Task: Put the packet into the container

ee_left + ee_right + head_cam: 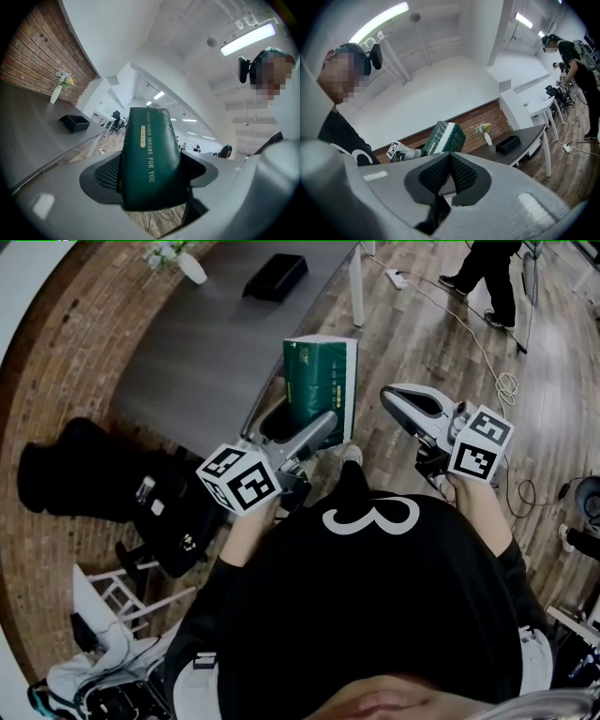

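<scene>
The left gripper (317, 432) clamped the green packet (322, 381) between wide-set jaws, holding it upright in the air by the worktop's (187, 352) right edge. The black container (275, 277) sat at the worktop's far end. The right gripper (398, 404), jaws together, held nothing.

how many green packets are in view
1: the green packet is gripped in the left claw, raised near the dark table's edge. None seen elsewhere; some may be hidden.

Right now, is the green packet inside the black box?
Out. The left gripper holds the packet in the air; the black container sits away on the table.
</scene>
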`<state>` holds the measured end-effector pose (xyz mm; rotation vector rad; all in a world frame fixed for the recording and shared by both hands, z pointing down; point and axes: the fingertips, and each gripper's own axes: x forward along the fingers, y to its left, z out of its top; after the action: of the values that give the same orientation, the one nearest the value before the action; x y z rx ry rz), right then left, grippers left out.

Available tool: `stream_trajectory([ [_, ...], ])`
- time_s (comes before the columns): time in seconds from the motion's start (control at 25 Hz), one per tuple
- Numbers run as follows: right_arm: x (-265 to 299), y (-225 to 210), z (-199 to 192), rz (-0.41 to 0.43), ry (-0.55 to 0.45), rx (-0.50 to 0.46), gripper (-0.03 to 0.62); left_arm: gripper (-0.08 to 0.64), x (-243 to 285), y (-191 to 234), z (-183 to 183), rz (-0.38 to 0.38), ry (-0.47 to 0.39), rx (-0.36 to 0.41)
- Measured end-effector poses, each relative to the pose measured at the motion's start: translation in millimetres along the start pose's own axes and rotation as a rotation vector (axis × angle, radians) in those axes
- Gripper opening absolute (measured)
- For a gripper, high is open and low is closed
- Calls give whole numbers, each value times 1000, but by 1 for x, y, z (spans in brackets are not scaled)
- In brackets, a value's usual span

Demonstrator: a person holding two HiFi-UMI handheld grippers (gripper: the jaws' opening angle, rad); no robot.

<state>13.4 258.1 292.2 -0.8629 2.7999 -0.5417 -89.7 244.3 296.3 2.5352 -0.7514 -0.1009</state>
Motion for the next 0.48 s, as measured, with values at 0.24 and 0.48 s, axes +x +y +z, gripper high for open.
stream_trajectory([
  [0.24, 25, -54, 11, -35, 5, 32, 2, 408, 37, 47, 18, -7, 12, -29],
  [0.48, 68, -111, 32, -49, 15, 51, 2, 409, 75, 104, 49, 1, 27, -48],
])
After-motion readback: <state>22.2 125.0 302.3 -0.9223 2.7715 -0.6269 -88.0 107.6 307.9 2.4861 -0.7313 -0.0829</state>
